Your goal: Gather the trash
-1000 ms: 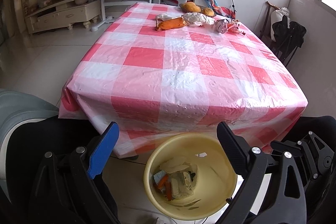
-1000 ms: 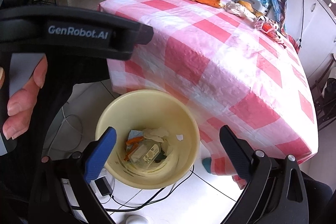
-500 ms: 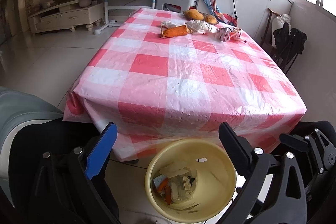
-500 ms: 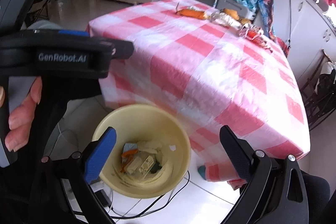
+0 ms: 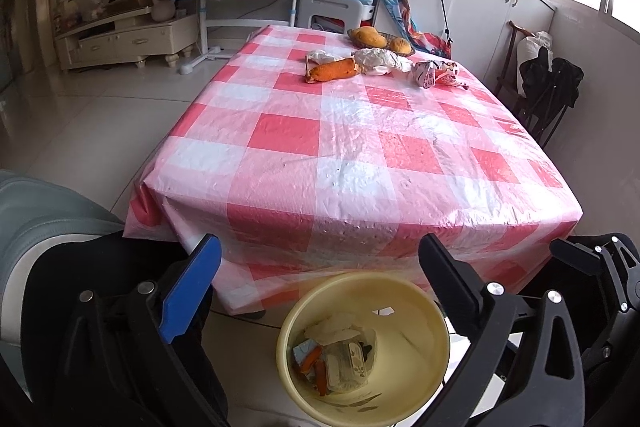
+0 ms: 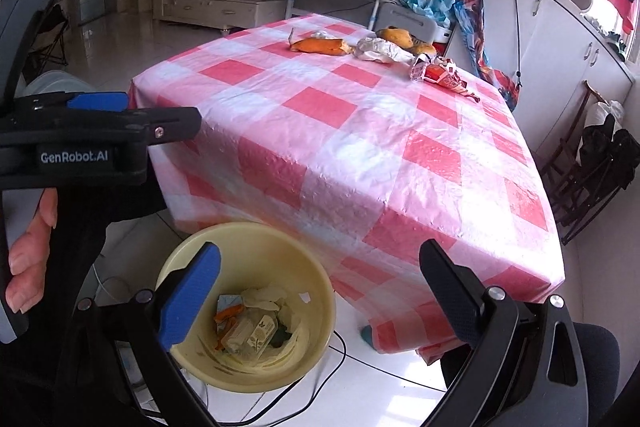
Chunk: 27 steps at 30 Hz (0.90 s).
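Left gripper (image 5: 318,273): jaws spread wide with nothing between them, hanging above the yellow bin (image 5: 436,347) on the floor at the near end of the table (image 5: 360,163). Seen from the other side, gripped by a hand (image 6: 28,259) at the far left. Inside the bin — a jumble of wrappers and a small carton.

Right gripper (image 6: 320,273): also spread and empty, over the same bin.

On the checked cloth, far end, left to right: an orange wrapper (image 5: 332,70), a crumpled white wrapper (image 5: 378,61), a red-and-white packet (image 5: 434,74). Behind them, 2 orange fruits (image 5: 370,35) in a shallow dish — probably not trash.

Likely still to do: all 3 pieces, well apart from both tools.

Possible trouble:
- Long reach across the slick cloth — dragging a fingertip could bunch it and slide the wrappers off the edge.
- Thin crumpled foil — a shallow pinch may slip on the carry back.
- Grabbing fruit by mistake, given how near it sits to the white wrapper.
- Cables on the floor beside the bin — a nudge could tip it.
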Tool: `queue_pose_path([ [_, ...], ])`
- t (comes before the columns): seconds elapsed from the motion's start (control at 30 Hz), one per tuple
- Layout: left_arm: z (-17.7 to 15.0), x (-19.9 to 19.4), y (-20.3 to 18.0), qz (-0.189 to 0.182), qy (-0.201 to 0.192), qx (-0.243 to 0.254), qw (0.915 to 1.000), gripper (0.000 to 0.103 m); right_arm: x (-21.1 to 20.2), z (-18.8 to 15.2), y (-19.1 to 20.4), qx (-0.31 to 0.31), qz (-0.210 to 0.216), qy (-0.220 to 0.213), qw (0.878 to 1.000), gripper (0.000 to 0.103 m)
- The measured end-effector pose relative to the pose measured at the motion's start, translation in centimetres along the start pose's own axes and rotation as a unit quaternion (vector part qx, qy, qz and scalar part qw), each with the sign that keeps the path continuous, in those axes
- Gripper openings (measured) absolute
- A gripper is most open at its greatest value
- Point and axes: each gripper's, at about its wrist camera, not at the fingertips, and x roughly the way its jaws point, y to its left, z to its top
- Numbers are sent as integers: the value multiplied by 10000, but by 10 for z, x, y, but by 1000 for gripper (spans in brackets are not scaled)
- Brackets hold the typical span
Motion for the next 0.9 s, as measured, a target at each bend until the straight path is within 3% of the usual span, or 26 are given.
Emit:
queue_pose_path([
  [0.9,3,-3,-4,-28,-29,135,9999,96,-3,2,4,-52,-183,-44,9998,95],
])
